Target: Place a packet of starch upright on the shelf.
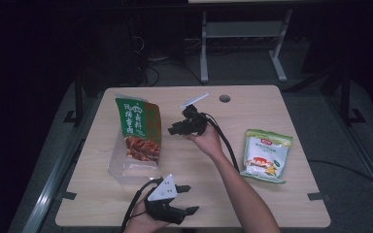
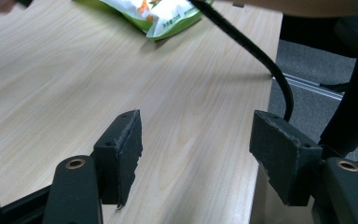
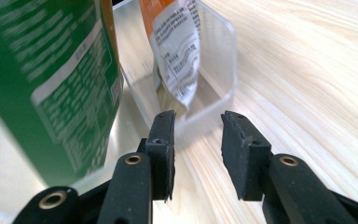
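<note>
A clear plastic bin [image 1: 119, 167] stands on the left of the table and holds a tall green and orange snack bag [image 1: 137, 126]. My right gripper [image 1: 172, 128] is just right of that bag and points at it. In the right gripper view, my right gripper [image 3: 196, 123] is open with nothing between the jaws, close to the bin's rim [image 3: 214, 105], the green bag [image 3: 51, 70] and an orange bag with a white label [image 3: 177, 51]. My left gripper [image 1: 190, 199] rests near the front edge. In its own view, my left gripper [image 2: 198, 126] is wide open over bare wood.
A white and green pouch [image 1: 266, 155] lies flat on the table's right side; its corner [image 2: 158, 14] appears in the left gripper view. The right gripper's black cable [image 2: 256, 51] trails across the table. A white strip [image 1: 194, 100] and a round hole [image 1: 225, 98] are near the far edge.
</note>
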{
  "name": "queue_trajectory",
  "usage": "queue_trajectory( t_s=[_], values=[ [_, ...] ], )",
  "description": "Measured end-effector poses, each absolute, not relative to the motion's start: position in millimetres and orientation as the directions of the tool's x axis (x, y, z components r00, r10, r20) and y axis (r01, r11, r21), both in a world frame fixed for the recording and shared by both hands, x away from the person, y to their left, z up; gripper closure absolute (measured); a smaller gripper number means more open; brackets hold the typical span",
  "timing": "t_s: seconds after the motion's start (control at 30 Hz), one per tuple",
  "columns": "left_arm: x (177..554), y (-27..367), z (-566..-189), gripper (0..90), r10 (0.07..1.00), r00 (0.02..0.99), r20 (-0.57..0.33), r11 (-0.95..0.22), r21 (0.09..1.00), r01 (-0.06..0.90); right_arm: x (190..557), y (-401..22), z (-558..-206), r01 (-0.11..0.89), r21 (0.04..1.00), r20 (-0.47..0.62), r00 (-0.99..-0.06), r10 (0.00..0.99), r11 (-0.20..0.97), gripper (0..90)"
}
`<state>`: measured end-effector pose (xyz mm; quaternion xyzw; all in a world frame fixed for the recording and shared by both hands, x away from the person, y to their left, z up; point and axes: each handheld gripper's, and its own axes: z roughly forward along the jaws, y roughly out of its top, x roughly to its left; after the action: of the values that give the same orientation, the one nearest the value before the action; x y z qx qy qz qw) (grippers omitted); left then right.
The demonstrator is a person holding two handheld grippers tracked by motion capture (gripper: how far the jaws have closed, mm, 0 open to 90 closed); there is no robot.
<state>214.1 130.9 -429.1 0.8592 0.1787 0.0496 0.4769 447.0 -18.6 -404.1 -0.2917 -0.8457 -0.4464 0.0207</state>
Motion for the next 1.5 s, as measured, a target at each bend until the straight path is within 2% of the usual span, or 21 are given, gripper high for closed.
queue_trajectory(
  t_s=[0.43,1.23,1.5],
  values=[
    [215,127,-434,33.4,0.352,0.933,-0.073,-0.492,0.834,0.251,421,-71,-391,0.507,0.751,0.278,-0.824,0.494,0.423,55.7],
    [226,124,-434,31.3,0.382,0.921,-0.073,-0.488,0.830,0.269,389,-132,-384,0.538,0.749,0.303,-0.797,0.522,0.387,47.5],
    [228,123,-433,31.0,0.389,0.919,-0.070,-0.483,0.834,0.268,378,-158,-384,0.554,0.737,0.290,-0.777,0.559,0.387,44.3]
  ],
)
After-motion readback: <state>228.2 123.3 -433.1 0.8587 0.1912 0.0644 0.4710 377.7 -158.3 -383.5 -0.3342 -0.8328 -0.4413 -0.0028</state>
